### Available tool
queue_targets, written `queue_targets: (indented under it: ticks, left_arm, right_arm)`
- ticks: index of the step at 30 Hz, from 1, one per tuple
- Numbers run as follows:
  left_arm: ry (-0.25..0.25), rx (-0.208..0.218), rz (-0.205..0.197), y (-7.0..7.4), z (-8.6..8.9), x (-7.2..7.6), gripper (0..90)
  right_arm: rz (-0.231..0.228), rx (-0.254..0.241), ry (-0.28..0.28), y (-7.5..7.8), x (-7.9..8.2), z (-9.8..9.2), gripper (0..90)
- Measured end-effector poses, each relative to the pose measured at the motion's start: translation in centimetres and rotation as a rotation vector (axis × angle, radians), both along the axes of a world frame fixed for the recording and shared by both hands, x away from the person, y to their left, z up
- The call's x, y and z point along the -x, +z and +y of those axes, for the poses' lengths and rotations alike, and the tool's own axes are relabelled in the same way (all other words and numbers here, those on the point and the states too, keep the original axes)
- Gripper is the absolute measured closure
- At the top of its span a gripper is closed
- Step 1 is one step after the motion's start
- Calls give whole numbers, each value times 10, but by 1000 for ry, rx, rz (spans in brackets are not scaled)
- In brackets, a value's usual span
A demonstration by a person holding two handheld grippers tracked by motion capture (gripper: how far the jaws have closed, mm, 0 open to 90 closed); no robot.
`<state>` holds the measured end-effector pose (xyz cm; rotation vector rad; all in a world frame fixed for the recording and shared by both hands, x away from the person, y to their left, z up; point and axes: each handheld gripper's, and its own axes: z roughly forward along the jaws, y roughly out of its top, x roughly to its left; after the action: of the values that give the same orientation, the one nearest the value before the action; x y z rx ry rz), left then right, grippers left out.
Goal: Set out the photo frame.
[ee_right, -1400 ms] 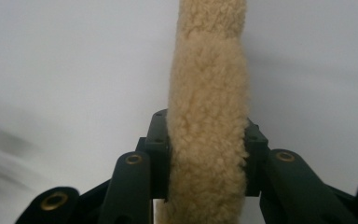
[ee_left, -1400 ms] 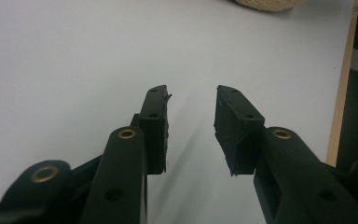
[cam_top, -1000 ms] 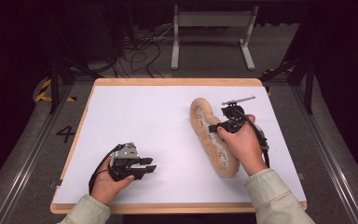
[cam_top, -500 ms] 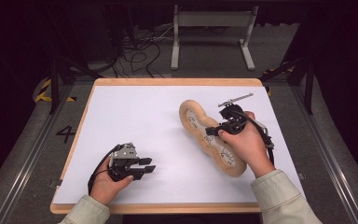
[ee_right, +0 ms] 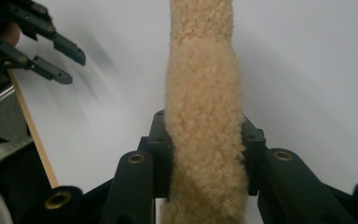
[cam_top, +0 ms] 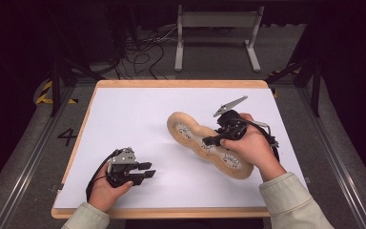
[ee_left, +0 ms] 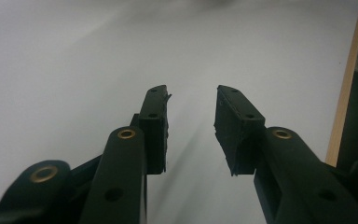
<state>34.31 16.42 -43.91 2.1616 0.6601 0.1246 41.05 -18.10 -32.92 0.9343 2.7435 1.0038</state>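
A long tan fleecy plush (cam_top: 190,133) with three lobes and white printed patches lies slantwise on the white board (cam_top: 124,114), right of centre. My right gripper (cam_top: 210,141) is shut on its middle, the jaws pinching the fleece from both sides. In the right gripper view the plush (ee_right: 203,70) runs straight up between the pads of the right gripper (ee_right: 205,140). My left gripper (cam_top: 147,171) rests low at the front left, open, with nothing between its fingers. The left gripper view has the left gripper (ee_left: 191,100) over bare white board.
The board has a wooden rim (cam_top: 181,84) and sits on a dark floor with rails. Cables and a metal stand (cam_top: 217,28) lie beyond the far edge. The left gripper (ee_right: 74,69) also appears at the upper left of the right gripper view.
The plush has swung in my right gripper, its far end moving left toward the board's centre. The right hand has shifted a little. The left hand has kept still.
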Motion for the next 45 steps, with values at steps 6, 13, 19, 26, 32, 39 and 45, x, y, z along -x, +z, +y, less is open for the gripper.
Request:
queue_targets:
  ticks: [6,13,19,26,32,39,45]
  left_arm:
    - [20,8,1,0,7,6,665]
    - [50,12,0,-1,16,11,666]
    - [66,13,4,-1,22,15,666]
    - [76,16,2,-1,25,18,666]
    - [76,14,5,-2,26,18,667]
    - [70,12,5,-2,24,17,667]
    - [63,11,4,-2,23,16,667]
  right_arm:
    - [-15,16,128,0,0,10,671]
    - [-6,27,265,-5,-3,18,670]
    - [4,37,359,-13,-6,25,669]
    - [9,57,461,-21,-8,31,669]
    - [9,55,510,-26,-11,33,668]
    - [-13,58,566,-28,-14,31,667]
    - [-26,69,578,-28,-18,30,662]
